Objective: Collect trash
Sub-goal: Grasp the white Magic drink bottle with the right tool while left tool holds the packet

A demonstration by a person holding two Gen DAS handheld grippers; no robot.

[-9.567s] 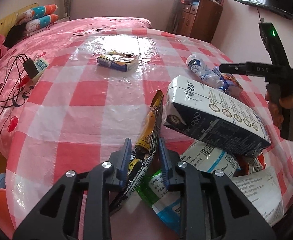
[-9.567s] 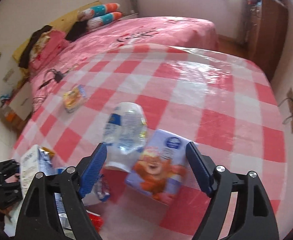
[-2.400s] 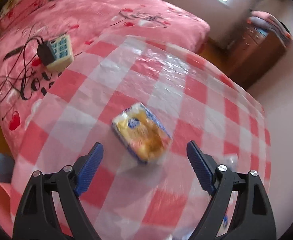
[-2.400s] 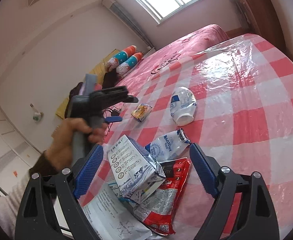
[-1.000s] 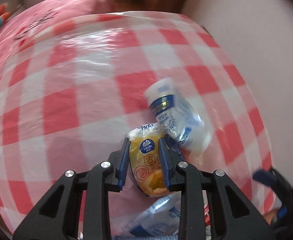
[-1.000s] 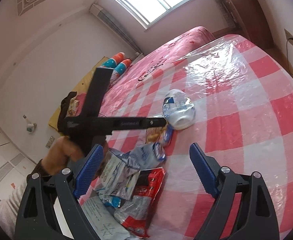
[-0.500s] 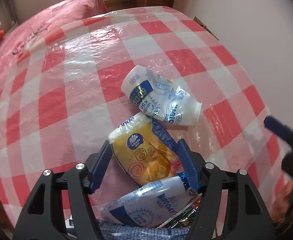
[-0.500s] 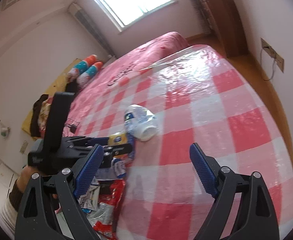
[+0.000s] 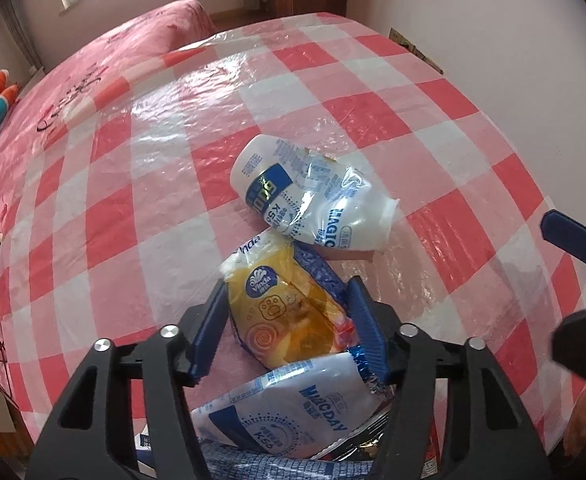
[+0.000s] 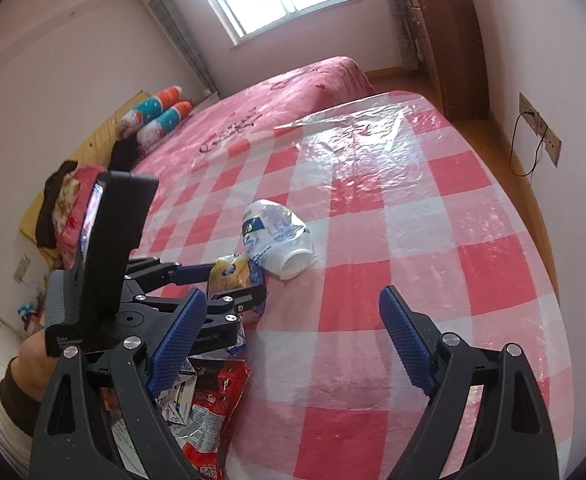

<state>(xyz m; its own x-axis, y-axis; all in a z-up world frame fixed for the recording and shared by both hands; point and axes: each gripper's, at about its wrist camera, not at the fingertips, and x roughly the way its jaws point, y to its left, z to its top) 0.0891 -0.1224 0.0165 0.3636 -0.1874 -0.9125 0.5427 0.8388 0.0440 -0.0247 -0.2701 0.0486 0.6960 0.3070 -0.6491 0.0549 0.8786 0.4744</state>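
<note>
My left gripper [image 9: 289,312] is open around a yellow tissue pack [image 9: 281,312], which lies on the checked table beside the trash pile; its jaws stand apart from the pack's sides. It also shows in the right wrist view [image 10: 229,280], with the pack [image 10: 229,274] between its jaws. A crushed white and blue bottle [image 9: 313,200] lies just beyond the pack, also in the right wrist view [image 10: 279,240]. A white and blue wrapper [image 9: 293,404] lies below the pack. My right gripper [image 10: 293,340] is open and empty above the table, right of the pile.
A red snack bag [image 10: 209,412] and other wrappers make up the pile at the table's near left corner. A pink bed [image 10: 273,108] lies behind the table, a wooden cabinet [image 10: 445,32] at the back right. A wall socket with a cable [image 10: 541,136] is on the right.
My left gripper carried the tissue pack to the pile beside the bottle and then opened, letting it go. The right gripper swung right, still open.
</note>
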